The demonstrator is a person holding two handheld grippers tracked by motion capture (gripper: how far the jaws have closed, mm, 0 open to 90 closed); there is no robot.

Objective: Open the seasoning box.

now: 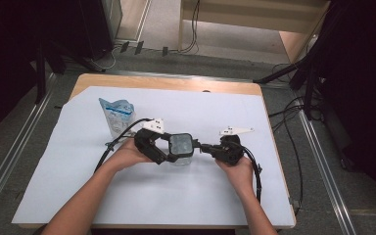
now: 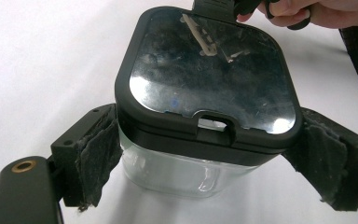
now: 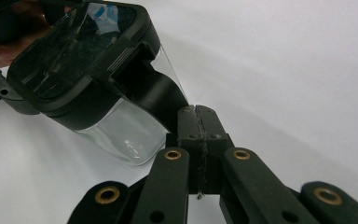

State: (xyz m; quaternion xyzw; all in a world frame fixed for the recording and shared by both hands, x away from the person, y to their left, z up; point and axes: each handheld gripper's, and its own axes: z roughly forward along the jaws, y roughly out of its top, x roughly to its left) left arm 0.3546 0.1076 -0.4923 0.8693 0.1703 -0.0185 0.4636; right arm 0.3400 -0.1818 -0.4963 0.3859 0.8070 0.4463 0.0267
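Note:
A clear square container with a black lid stands in the middle of the white-covered table. My left gripper is shut on it, the felt pads pressing both sides just under the lid. The clear body shows below, between the jaws. My right gripper comes in from the right. In the right gripper view its jaws are shut on the black latch flap that hangs from the lid's edge, above the clear body.
A blue-and-white pouch stands upright at the back left of the table, behind the left hand. Cables trail from both grippers toward the near edge. Dark stands and metal rails flank the table on the floor.

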